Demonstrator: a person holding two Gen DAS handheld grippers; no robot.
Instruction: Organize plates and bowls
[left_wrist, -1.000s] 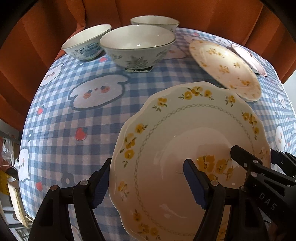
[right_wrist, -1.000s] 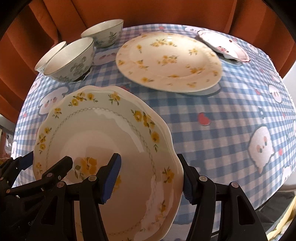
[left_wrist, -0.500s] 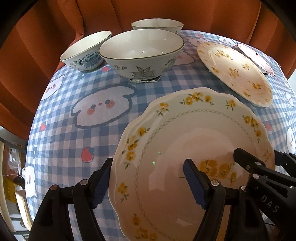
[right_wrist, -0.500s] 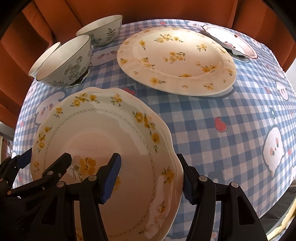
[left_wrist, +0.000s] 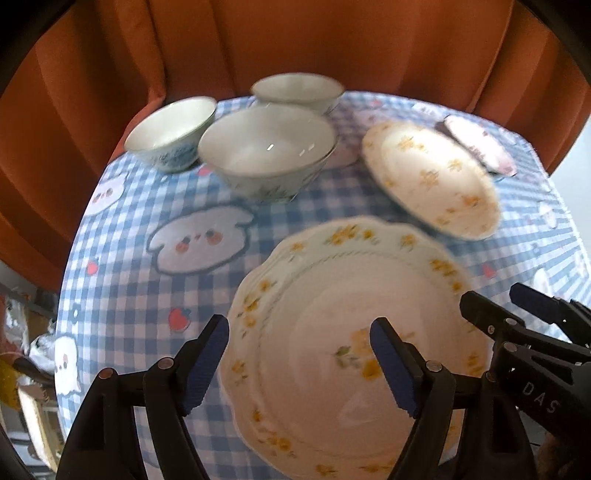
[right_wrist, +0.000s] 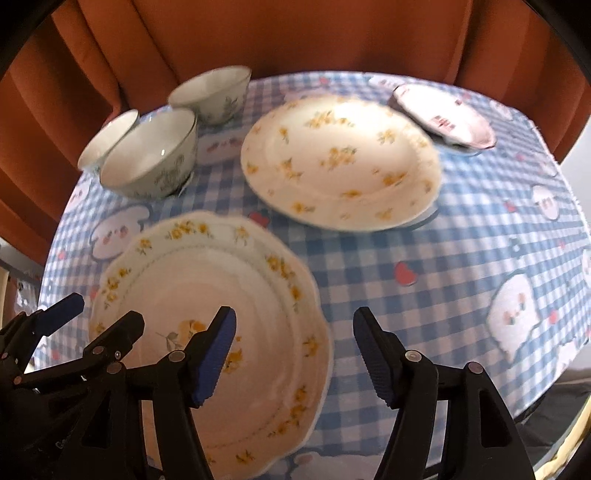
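Observation:
A scalloped plate with yellow flowers (left_wrist: 332, 332) (right_wrist: 207, 295) lies near the table's front edge. My left gripper (left_wrist: 299, 365) is open and straddles its left rim; its jaws do not clearly touch the plate. My right gripper (right_wrist: 291, 354) is open and straddles the plate's right rim. A larger round yellow-flowered plate (left_wrist: 432, 177) (right_wrist: 340, 162) lies further back. Three bowls (left_wrist: 266, 147) (left_wrist: 170, 133) (left_wrist: 295, 88) stand at the back left. A small pink-patterned plate (left_wrist: 480, 144) (right_wrist: 443, 114) is at the back right.
The table wears a blue checked cloth with cartoon prints (left_wrist: 199, 236) (right_wrist: 443, 266). An orange curtain (left_wrist: 295, 37) hangs behind the table. Clutter shows past the left edge (left_wrist: 22, 362). The table's right edge drops off (right_wrist: 569, 354).
Both grippers have pulled back and risen, so the plate sits lower and smaller between the jaws. The view is blurred by motion. The dishes on the table have not moved.

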